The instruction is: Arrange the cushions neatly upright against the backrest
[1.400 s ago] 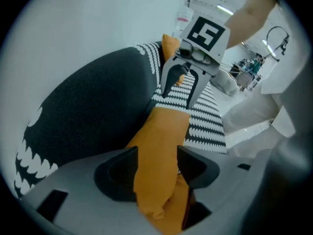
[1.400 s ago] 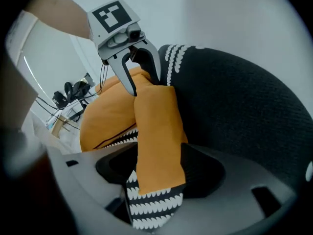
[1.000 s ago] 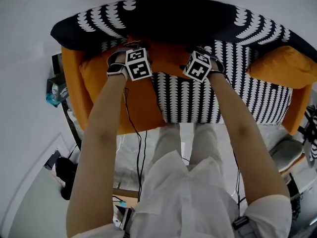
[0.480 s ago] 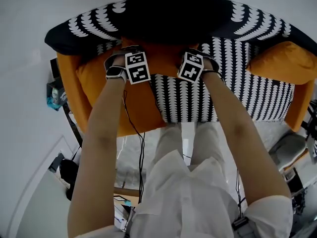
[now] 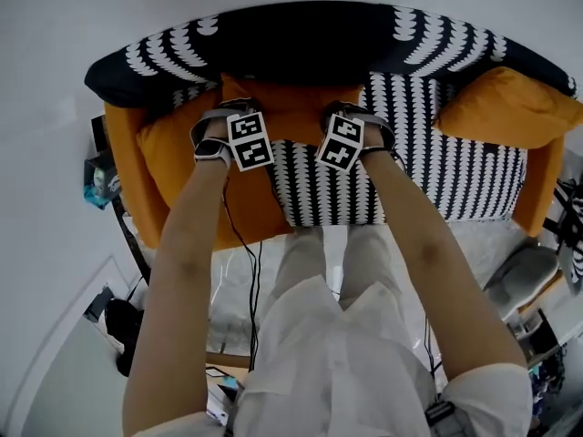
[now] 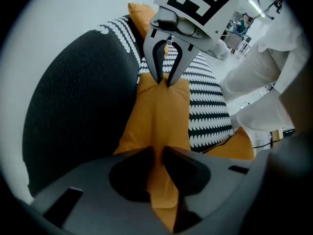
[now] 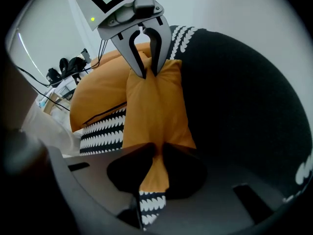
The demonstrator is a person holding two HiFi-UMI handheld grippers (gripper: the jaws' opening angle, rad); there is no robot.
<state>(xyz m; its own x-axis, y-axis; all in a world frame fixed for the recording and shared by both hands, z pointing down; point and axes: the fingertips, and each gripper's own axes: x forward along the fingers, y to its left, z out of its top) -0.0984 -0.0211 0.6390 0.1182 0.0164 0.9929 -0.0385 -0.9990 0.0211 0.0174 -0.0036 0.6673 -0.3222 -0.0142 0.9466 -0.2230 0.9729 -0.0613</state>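
White short-sleeved shirt [image 5: 337, 362] and pale trousers [image 5: 332, 258]; left gripper [image 6: 158, 155] and right gripper [image 7: 159, 149] are grey with dark jaws, each topped by a white cube [image 5: 250, 140] of black square markers; a black cable [image 5: 252, 271] trails toward six o'clock

The left hand-held gripper [image 6: 157, 153] and right hand-held gripper [image 7: 159, 153] have just been closing their jaws and now pinch the edge of the orange cushion [image 6: 164, 109]. The right one sits nearer the left.
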